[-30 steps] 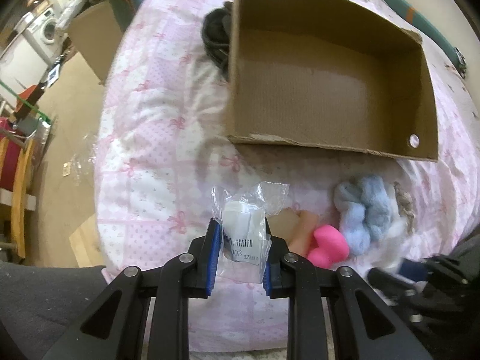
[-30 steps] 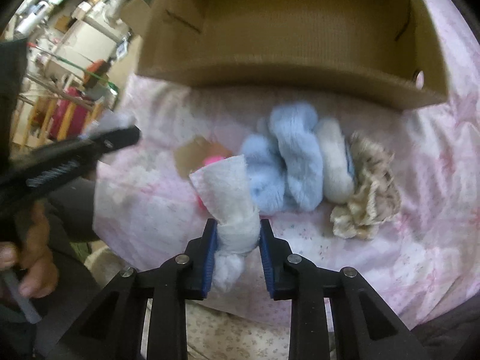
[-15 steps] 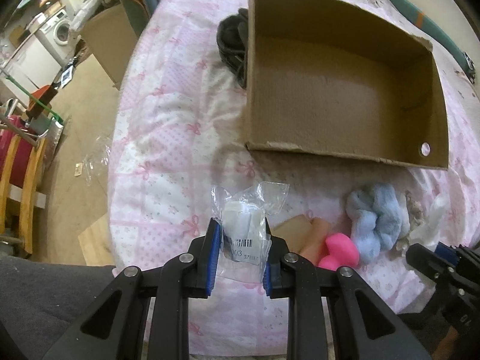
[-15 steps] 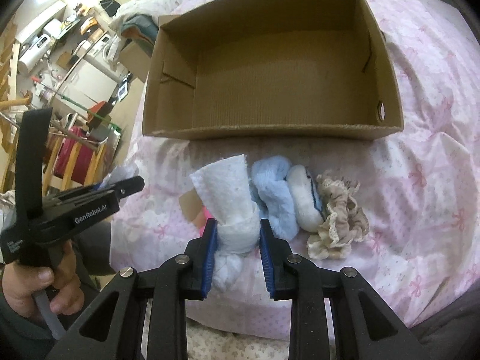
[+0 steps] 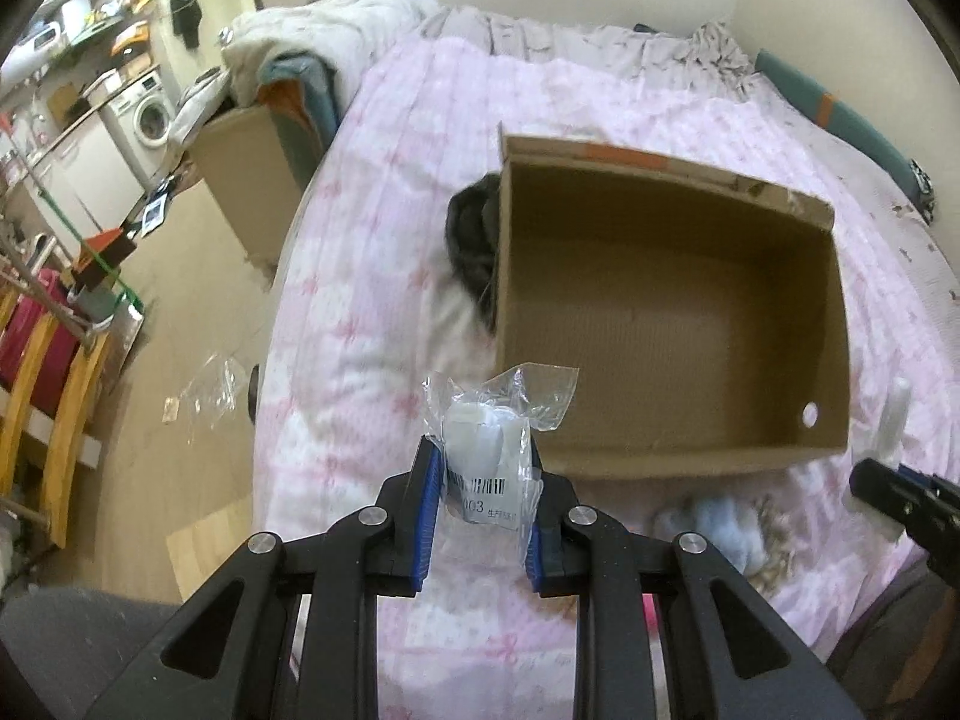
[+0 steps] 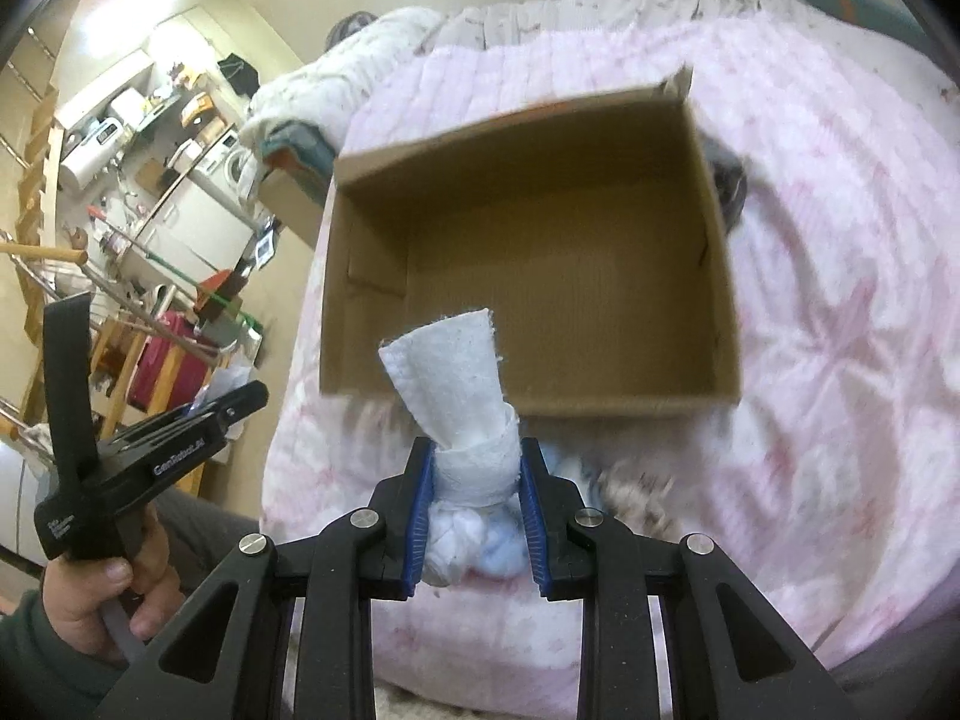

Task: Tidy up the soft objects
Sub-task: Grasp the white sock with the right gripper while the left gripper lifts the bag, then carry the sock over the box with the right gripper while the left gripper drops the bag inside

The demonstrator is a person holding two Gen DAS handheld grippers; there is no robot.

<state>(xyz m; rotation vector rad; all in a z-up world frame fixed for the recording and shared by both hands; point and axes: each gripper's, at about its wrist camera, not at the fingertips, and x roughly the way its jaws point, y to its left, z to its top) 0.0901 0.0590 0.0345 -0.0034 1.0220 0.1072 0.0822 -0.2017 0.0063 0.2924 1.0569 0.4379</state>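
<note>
My left gripper [image 5: 478,501] is shut on a clear plastic packet [image 5: 489,453] with a white soft item and a barcode label, held above the bed just before the near wall of the open cardboard box [image 5: 678,456]. My right gripper [image 6: 474,507] is shut on a knotted white cloth [image 6: 462,414], held in front of the same box [image 6: 600,396], whose inside shows no objects. Blue and beige fluffy scrunchies [image 5: 726,531] lie on the pink quilt [image 5: 360,276] below the box; they also show blurred in the right wrist view [image 6: 636,480].
A dark fuzzy item [image 5: 471,240] lies against the box's left outer wall. The right gripper shows at the right edge of the left wrist view [image 5: 900,498]; the left gripper and hand show in the right wrist view [image 6: 120,468]. The bed edge drops to the floor on the left.
Both grippers have risen and tilted toward the box with their loads still held. The scrunchies and pink item have slid low in the views; the box now fills the middle.
</note>
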